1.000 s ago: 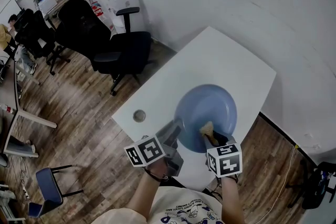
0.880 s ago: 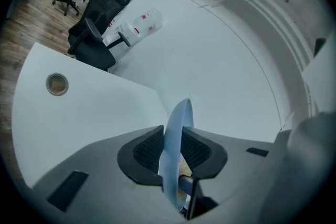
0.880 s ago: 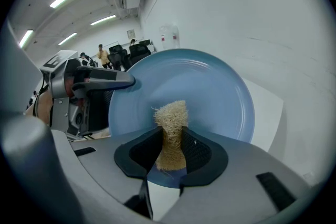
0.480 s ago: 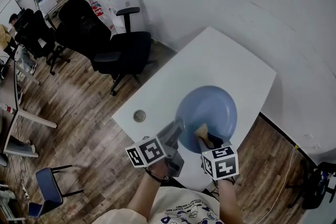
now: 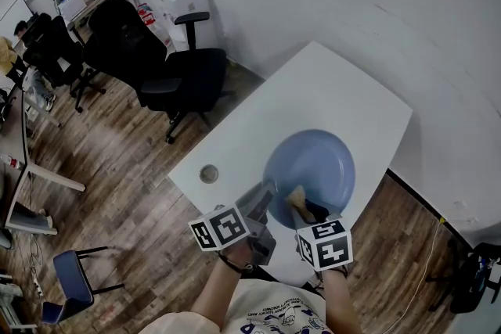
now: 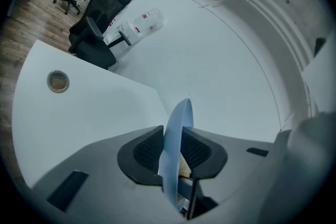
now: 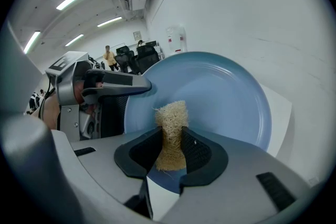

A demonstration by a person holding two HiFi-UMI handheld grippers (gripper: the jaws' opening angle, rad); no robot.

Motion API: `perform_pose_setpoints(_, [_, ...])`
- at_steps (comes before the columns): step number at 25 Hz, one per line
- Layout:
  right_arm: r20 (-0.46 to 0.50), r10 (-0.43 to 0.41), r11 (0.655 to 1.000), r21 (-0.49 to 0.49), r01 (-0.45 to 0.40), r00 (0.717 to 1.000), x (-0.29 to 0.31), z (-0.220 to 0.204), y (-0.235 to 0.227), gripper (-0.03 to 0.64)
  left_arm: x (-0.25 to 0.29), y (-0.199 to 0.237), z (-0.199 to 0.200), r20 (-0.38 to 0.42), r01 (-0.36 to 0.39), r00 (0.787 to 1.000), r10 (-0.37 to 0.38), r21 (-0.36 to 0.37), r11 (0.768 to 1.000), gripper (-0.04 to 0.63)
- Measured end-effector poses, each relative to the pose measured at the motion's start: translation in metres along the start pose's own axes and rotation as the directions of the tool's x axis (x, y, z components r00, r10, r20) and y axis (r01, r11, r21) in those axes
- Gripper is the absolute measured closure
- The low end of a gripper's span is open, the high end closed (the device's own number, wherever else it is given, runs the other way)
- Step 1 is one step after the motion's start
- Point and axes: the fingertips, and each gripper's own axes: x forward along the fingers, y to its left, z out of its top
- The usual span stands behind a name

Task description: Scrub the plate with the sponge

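While my left gripper (image 6: 173, 153) stays clamped on the blue plate's (image 5: 321, 160) rim at about 8 o'clock, the right gripper (image 7: 170, 153) has slid its stroke across: a second ago the sponge (image 7: 171, 131) sat nearer the plate's 6 o'clock, and now it is at roughly 7 o'clock, closer to the held edge. The plate itself has barely shifted on the white table (image 5: 313, 82), so I judge the hold is doing its job and the scrubbing is mid-pass, with the far half of the dish probably not yet covered. The right jaws stand partly open, pinching the tan fibrous sponge between the pads, its tip poking out onto the plate. What stands in my way is my own left gripper: another stroke toward 8 o'clock would run the sponge into it. Elsewhere, a round cable hole (image 5: 209, 174) lies at 9 o'clock from the plate, well apart, and a black office chair (image 5: 184, 74) stands off the table at 11 o'clock.
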Motion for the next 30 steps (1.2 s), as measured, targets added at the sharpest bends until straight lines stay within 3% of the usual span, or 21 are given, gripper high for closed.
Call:
perform_pose_setpoints(18, [0.032, 0.038, 0.999, -0.007, -0.038, 0.999, -0.003, 0.012, 0.013, 0.506, -0.004, 0.009, -0.008, -0.004, -0.021, 1.0, 0.021, -0.027, 0.999, 0.509])
perform_pose_setpoints(30, [0.106, -0.014, 1.0, 0.012, 0.013, 0.994, -0.012, 0.032, -0.002, 0.506, -0.004, 0.011, -0.008, -0.005, -0.029, 1.0, 0.029, -0.028, 0.999, 0.509])
